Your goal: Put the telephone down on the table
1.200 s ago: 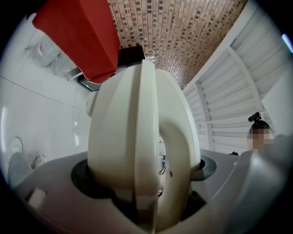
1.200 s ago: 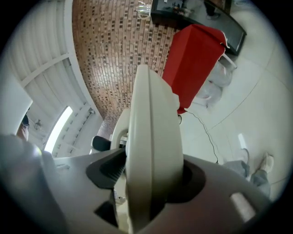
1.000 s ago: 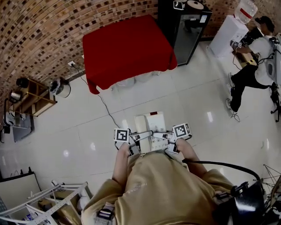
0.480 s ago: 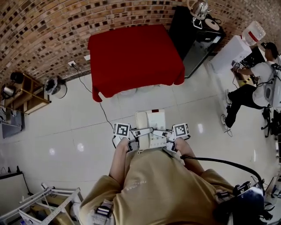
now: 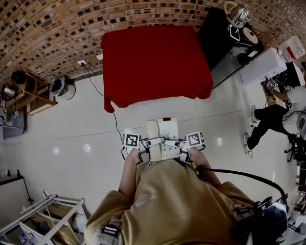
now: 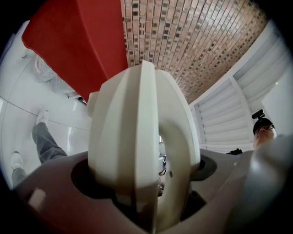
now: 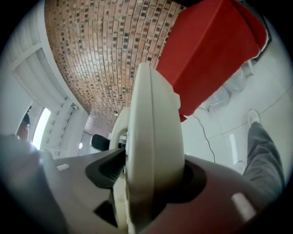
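Note:
A cream desk telephone (image 5: 162,139) hangs over the white floor in front of my body, short of the red-clothed table (image 5: 153,62). My left gripper (image 5: 152,142) is shut on its left side and my right gripper (image 5: 173,143) on its right side. In the left gripper view the telephone (image 6: 137,137) fills the middle, clamped in the left gripper (image 6: 142,192), with the red cloth (image 6: 87,45) beyond it. The right gripper view shows the telephone's edge (image 7: 153,151) pinched in the right gripper (image 7: 146,192), with the red table (image 7: 215,50) ahead.
A black cabinet (image 5: 224,43) with a kettle (image 5: 237,14) stands right of the table. A person (image 5: 272,115) sits at the far right. A cable (image 5: 112,119) runs across the floor to a wall socket. A wooden shelf (image 5: 24,93) and a metal rack (image 5: 43,220) are at the left.
Both grippers have carried the telephone forward toward the red table, which now lies nearer and more centred in the head view. The grip on the telephone is unchanged.

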A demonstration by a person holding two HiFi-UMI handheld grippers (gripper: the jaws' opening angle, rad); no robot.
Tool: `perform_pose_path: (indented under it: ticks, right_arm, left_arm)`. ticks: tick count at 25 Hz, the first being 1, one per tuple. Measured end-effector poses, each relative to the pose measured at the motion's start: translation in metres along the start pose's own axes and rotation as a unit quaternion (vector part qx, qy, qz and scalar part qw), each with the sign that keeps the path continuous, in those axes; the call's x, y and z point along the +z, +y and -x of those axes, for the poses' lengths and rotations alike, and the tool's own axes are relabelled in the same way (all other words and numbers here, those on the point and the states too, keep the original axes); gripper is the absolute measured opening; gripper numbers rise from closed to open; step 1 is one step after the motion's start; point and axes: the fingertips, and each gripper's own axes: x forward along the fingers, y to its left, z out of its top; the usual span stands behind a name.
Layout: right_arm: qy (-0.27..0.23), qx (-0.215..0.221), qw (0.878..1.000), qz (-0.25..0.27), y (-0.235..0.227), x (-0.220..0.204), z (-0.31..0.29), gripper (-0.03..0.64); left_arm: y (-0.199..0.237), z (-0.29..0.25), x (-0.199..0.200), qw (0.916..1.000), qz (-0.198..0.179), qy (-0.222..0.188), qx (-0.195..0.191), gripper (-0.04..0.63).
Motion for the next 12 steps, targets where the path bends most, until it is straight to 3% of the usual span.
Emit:
perform_pose_path:
  ticks: [1,4,5,6,9,10,12]
  right_arm:
    - [0.008,0.006,1.000,0.011,0.001,0.017,0.009,0.276]
    - [0.020,-0.021,0.995,-0.091,0.032,0.055,0.036,0.287]
    - [0.027,-0.016,0.995,-0.100,0.044,0.072,0.037,0.288]
    - [0.036,-0.001,0.996,-0.084,0.054,0.092,0.037,0.293]
    - [0.056,0.039,0.998,0.017,0.070,0.162,0.034,0.296]
    - [0.056,0.044,0.996,0.053,0.068,0.187,0.033,0.296]
    - [0.051,0.050,0.993,0.097,0.055,0.230,0.035,0.298]
  left_arm:
    - [-0.004,-0.014,0.013,0.9999,-0.006,-0.010,0.006,0.462]
    - [-0.035,-0.049,0.049,0.9963,0.058,-0.044,0.046,0.462]
    - [-0.046,-0.056,0.064,0.9937,0.079,-0.054,0.057,0.462]
    - [-0.054,-0.062,0.083,0.9927,0.081,-0.062,0.064,0.462]
    - [-0.056,-0.079,0.152,0.9958,-0.045,-0.060,0.053,0.462]
    - [-0.053,-0.085,0.170,0.9950,-0.050,-0.061,0.061,0.462]
    - [-0.043,-0.097,0.194,0.9928,0.007,-0.070,0.097,0.462]
